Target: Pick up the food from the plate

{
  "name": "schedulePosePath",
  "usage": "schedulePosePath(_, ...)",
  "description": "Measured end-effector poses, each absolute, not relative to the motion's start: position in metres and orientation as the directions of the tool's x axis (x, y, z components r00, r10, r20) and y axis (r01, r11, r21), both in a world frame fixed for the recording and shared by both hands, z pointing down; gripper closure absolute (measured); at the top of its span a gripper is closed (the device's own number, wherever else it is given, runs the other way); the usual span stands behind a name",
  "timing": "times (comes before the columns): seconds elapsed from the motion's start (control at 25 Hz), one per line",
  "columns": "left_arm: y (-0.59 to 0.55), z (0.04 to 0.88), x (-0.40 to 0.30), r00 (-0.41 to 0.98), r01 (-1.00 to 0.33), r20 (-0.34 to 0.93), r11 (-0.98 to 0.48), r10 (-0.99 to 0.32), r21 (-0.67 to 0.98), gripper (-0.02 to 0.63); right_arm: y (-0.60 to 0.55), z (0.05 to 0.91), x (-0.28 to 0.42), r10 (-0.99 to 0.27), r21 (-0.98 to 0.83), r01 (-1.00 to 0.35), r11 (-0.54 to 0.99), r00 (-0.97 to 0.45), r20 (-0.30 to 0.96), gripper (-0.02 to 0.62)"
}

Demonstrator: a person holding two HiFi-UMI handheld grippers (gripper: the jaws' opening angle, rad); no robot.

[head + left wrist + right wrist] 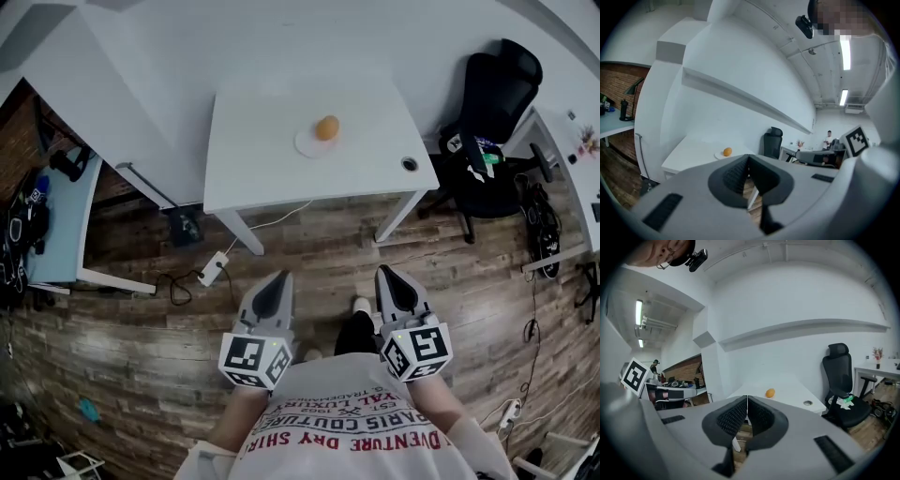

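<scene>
Head view: the food [326, 127] is sitting on a plate [306, 144] on the white table [262, 159], with open wood floor [309, 244] separating it from the left gripper [278, 277] and right gripper [387, 273].
Left gripper view: the jaws are pressing together, empty, and hiding the table's near edge.
Right gripper view: the jaws are likewise closing on nothing.

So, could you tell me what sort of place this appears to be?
Most likely an office: a white desk on a plank floor, a black swivel chair beside it, and a strip light on the ceiling.
</scene>
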State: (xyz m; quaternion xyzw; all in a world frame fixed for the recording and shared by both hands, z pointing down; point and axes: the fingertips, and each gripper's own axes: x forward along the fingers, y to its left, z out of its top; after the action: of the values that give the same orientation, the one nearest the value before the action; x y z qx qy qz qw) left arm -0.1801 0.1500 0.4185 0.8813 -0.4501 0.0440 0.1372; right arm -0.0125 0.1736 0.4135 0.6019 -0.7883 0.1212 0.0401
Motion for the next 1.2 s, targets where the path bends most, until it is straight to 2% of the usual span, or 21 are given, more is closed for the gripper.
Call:
schedulePosePath(0.4,0.036,0.402,-0.087,0.503,-0.862,0.178,-0.479,-0.845,0.163,0.6,0.041,0.403,0.084,-0.908,-0.135,-0.925,0.355,-0.375,0.185,0.581)
schedulePosePath(0.72,-0.02,0.405,-0.012,0.481,-0.876,0.21,-0.461,-0.851,0.138,0.6,-0.024,0.409,0.156,-0.887,-0.149,-0.91,0.387,-0.412,0.21,0.581)
schedulePosePath(1.2,-0.101,0.429,-0.009,0.475,-0.88,0.266,-0.45,-0.839,0.154,0.6,-0.097,0.431,0.165,-0.88,-0.18,-0.915,0.362,-0.399,0.259,0.581)
